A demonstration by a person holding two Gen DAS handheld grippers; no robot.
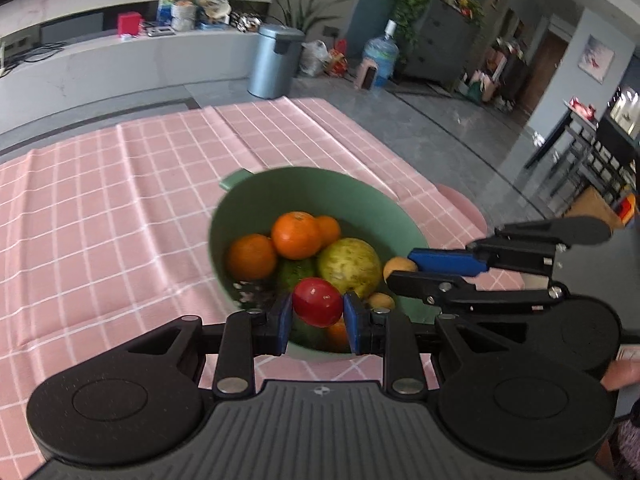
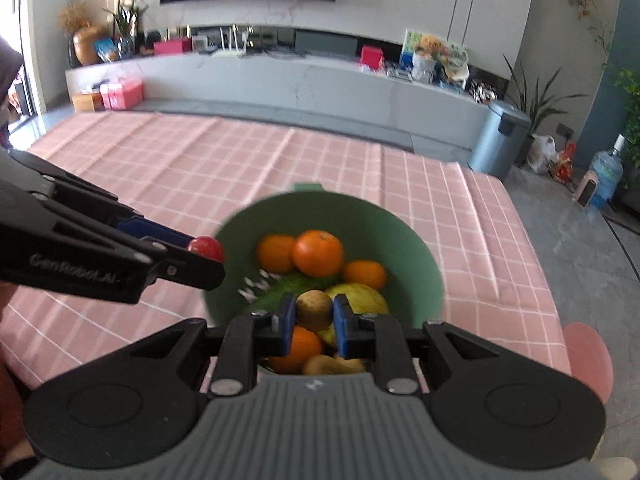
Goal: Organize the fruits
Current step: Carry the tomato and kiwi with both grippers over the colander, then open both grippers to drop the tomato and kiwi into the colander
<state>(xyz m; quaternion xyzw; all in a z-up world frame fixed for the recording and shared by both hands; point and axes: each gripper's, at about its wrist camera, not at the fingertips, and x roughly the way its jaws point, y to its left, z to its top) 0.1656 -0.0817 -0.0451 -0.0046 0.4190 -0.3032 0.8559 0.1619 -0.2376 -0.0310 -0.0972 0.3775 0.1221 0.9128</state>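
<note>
Hovering over the green bowl (image 1: 240, 204) of fruit on the pink-clothed worktop (image 1: 100, 208), left gripper (image 1: 317, 314) pinches a red fruit (image 1: 317, 302); right gripper (image 2: 315, 322) clamps a brownish fruit (image 2: 315, 310).

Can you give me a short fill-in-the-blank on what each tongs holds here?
1. The left tongs are shut on a small ____ fruit.
2. The right tongs grip a yellow-brown fruit above the ____ bowl.
3. The bowl stands on a checked ____ tablecloth.

Missing words: red; green; pink
</note>
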